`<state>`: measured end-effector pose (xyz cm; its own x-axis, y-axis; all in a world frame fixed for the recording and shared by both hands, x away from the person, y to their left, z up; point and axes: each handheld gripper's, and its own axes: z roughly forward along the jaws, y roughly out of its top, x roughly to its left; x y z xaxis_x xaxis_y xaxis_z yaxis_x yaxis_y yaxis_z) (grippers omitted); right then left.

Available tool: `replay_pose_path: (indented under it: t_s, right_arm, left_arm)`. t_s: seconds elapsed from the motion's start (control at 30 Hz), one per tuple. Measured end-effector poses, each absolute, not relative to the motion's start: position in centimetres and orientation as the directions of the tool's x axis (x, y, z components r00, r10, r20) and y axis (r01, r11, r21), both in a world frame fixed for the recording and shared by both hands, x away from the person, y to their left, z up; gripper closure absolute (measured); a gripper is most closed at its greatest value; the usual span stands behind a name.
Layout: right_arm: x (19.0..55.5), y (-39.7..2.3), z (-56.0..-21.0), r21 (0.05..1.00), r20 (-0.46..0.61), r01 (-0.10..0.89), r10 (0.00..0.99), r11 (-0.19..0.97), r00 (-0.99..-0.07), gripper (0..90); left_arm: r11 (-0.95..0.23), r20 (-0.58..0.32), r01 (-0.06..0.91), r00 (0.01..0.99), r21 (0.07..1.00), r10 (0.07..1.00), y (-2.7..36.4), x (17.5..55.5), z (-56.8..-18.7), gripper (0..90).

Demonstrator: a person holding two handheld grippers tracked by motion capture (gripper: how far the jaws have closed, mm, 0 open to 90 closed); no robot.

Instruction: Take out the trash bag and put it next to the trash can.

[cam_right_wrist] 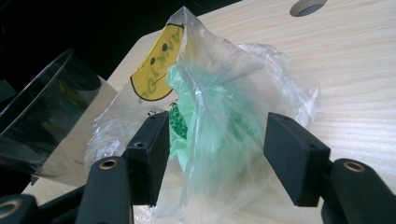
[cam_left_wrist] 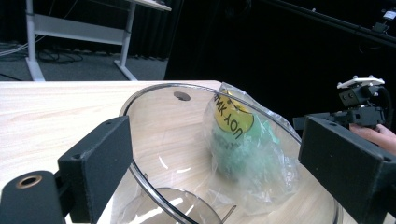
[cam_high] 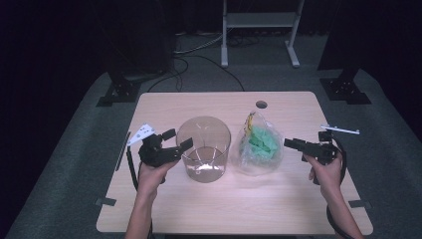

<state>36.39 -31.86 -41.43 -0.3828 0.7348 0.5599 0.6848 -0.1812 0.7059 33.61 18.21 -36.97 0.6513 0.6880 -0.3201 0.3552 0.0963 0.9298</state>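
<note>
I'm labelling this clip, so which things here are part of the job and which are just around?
In use:
- clear bowl, left hand-held gripper open around its rim
- plastic bag with green contents, right hand-held gripper open, pointing at it

Just around:
- white stand on the floor
- floor cables

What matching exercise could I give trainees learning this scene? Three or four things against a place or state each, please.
Things:
1. clear round plastic container
2. clear plastic bag of green material with a yellow smiley print
3. left gripper
4. round hole in the wooden table

Places or states:
A. near the far table edge, behind the bag
B. open at the container's left rim
C. between the left gripper and the bag
D. between the container and the right gripper

Pairs: 1-C, 2-D, 3-B, 4-A
</note>
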Motion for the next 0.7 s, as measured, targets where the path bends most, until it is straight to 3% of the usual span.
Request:
replay_pose_path:
  t_s: [0.7]
  right_arm:
    - [33.8,-33.3,-43.6,0.686,0.609,0.689,0.704,-0.236,-0.365,40.4]
  left_arm:
    - [0.098,-0.321,0.356,0.648,0.929,0.691,18.2,33.6,-36.9,6.1]
